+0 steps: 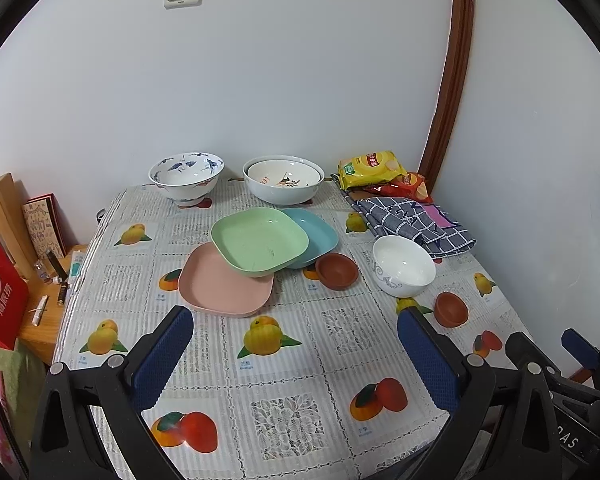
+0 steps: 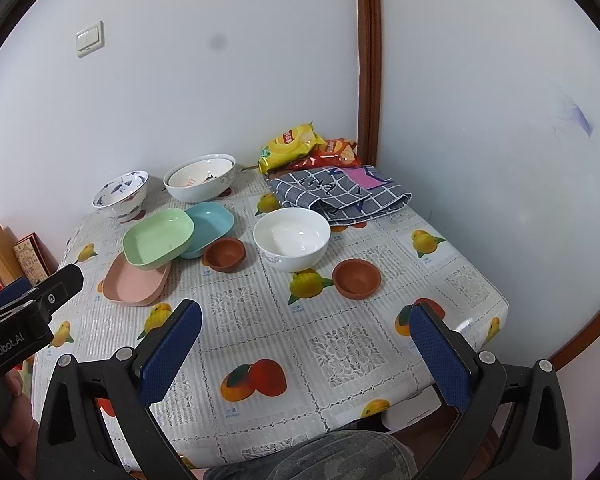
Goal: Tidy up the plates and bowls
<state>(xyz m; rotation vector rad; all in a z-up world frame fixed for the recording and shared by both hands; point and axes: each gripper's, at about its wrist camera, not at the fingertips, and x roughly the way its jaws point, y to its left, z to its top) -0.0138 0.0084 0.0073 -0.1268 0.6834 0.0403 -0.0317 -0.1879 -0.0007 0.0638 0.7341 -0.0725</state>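
Observation:
A green plate rests tilted on a pink plate and a blue plate. A white bowl stands right of them, between two small brown bowls. At the back stand a blue-patterned bowl and two nested white bowls. My left gripper and right gripper are open and empty above the near part of the table.
A fruit-print tablecloth covers the table in a wall corner. A checked cloth and snack bags lie at the back right. A wooden side stand with small items is left of the table.

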